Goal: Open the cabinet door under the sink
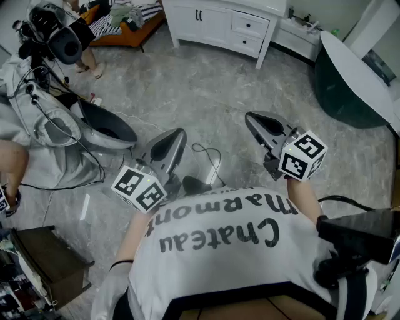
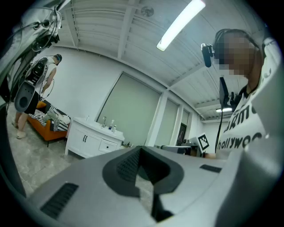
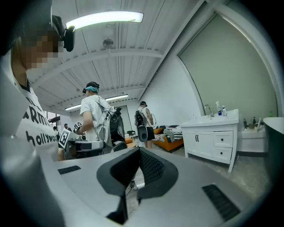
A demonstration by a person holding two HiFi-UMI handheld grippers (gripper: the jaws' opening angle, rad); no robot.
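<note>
The white sink cabinet (image 1: 219,25) stands far off at the top of the head view, and its two doors (image 1: 199,15) with dark handles are closed. It also shows small in the left gripper view as a white cabinet (image 2: 91,142), and in the right gripper view (image 3: 213,142). My left gripper (image 1: 178,134) and right gripper (image 1: 253,119) are held out in front of my chest, several steps short of the cabinet. Both are shut with nothing between the jaws, as the left gripper (image 2: 141,150) and right gripper (image 3: 138,153) views show.
A dark bathtub (image 1: 350,81) with a white rim stands at the right. An orange sofa (image 1: 125,31), camera gear (image 1: 62,37) and a grey basin (image 1: 106,128) crowd the left. A cable (image 1: 209,156) lies on the grey floor. Other people (image 3: 95,119) stand nearby.
</note>
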